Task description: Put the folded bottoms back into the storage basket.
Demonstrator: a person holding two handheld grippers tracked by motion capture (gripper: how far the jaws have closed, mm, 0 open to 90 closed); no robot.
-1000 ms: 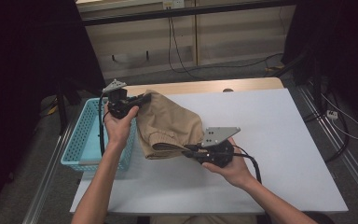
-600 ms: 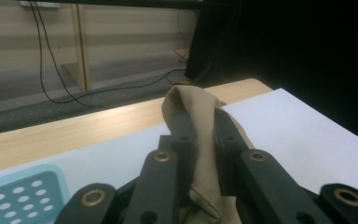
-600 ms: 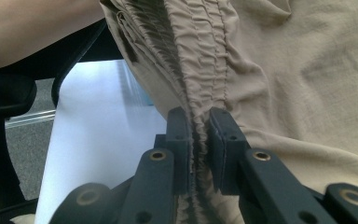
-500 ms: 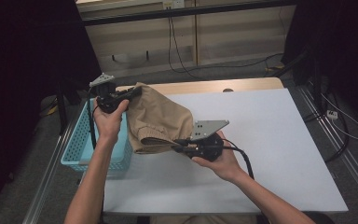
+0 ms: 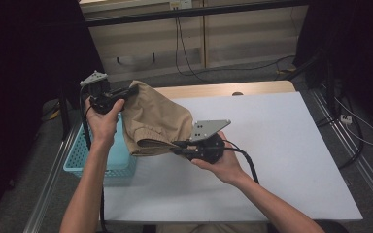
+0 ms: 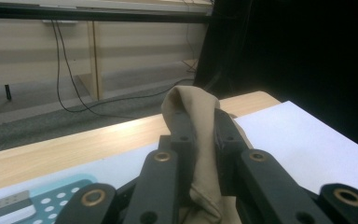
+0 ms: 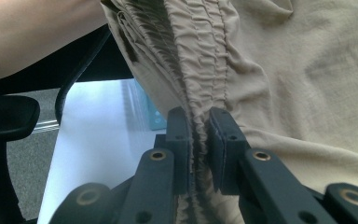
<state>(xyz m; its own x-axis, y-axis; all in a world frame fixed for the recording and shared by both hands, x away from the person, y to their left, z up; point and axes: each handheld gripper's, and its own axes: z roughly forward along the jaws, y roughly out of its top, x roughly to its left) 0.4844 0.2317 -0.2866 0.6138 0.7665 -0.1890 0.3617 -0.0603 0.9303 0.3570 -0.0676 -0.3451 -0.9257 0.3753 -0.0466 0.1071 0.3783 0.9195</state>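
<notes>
Aloft, tan garment (image 5: 158,121), both grippers clamped

A blue basket (image 5: 77,155) sits at the white table's (image 5: 296,160) left edge, cables (image 5: 184,48) behind.

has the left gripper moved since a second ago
Yes. In the high view the left gripper, shut on the tan garment, has gone up the picture and leftward: it was over the blue basket and now sits past its far end.

Both hand-held grippers carried the garment (image 5: 158,119) leftward, higher.
</notes>
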